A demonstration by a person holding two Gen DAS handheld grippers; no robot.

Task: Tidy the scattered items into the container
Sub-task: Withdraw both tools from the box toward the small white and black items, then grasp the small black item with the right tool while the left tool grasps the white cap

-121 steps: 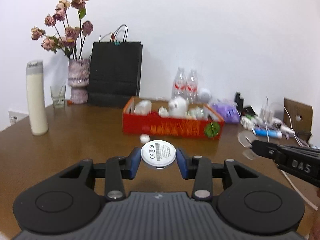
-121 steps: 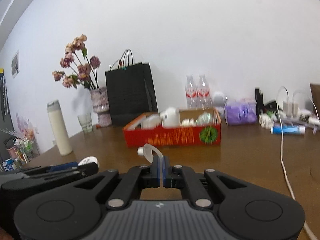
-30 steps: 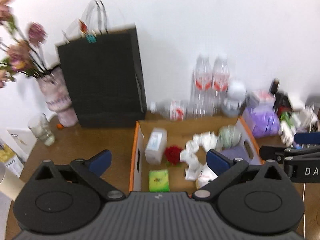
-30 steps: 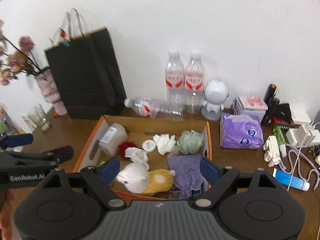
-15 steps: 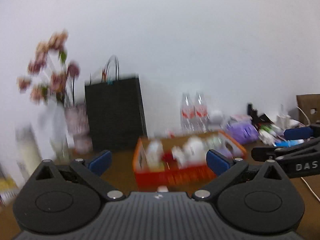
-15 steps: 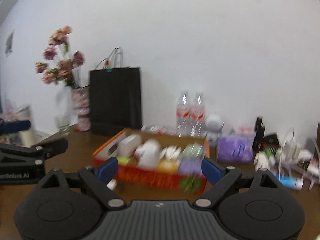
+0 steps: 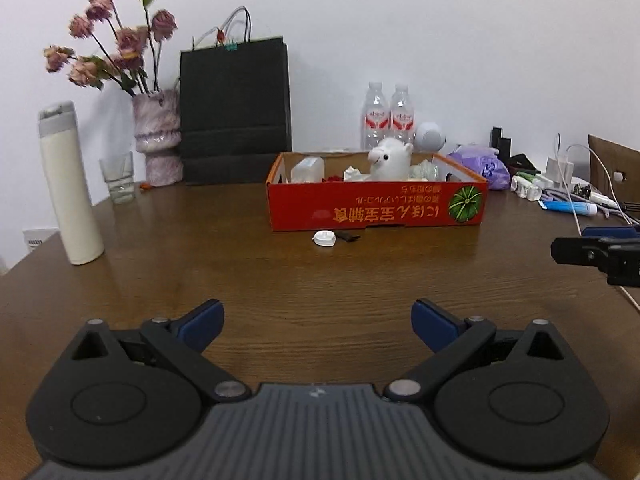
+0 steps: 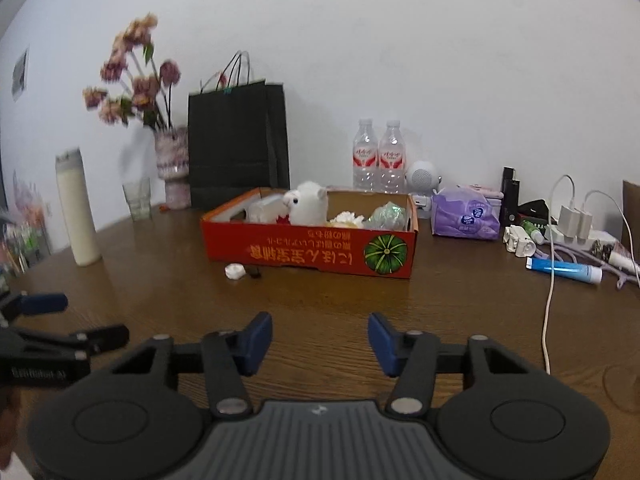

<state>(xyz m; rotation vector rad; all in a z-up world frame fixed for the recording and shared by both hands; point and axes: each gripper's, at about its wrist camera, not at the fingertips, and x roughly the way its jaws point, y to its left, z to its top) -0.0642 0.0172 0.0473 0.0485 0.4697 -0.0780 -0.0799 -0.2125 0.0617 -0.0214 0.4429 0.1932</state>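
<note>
The red cardboard box (image 7: 376,208) sits toward the back of the brown tabletop (image 7: 280,280), its open top facing up so things can be dropped in from above. It already carries a white plush alpaca (image 7: 390,160) standing upright against the other contents, a translucent plastic container (image 7: 308,170) at its left end and a pale green bundle (image 8: 386,216) at its right end, with smaller crumpled white bits between them.

Behind the box stand a black paper bag (image 7: 236,108), a vase of dried roses (image 7: 156,136), a white flask (image 7: 70,184) and 2 water bottles (image 7: 386,120), all upright and near the wall, which reads as fixed furnishing rather than clutter to tidy.

The left claw (image 7: 316,322) hovers low over bare wood, its blue pads wide apart and holding nothing. The right claw (image 8: 320,342) is likewise empty; its jaws are closing on air, probably just resetting between pickups.

Smallest of all, a white cap-like piece (image 7: 324,238) and a dark scrap (image 7: 348,235) lie just in front of the box wall, touching or nearly so. They look like the next things to collect.
</note>
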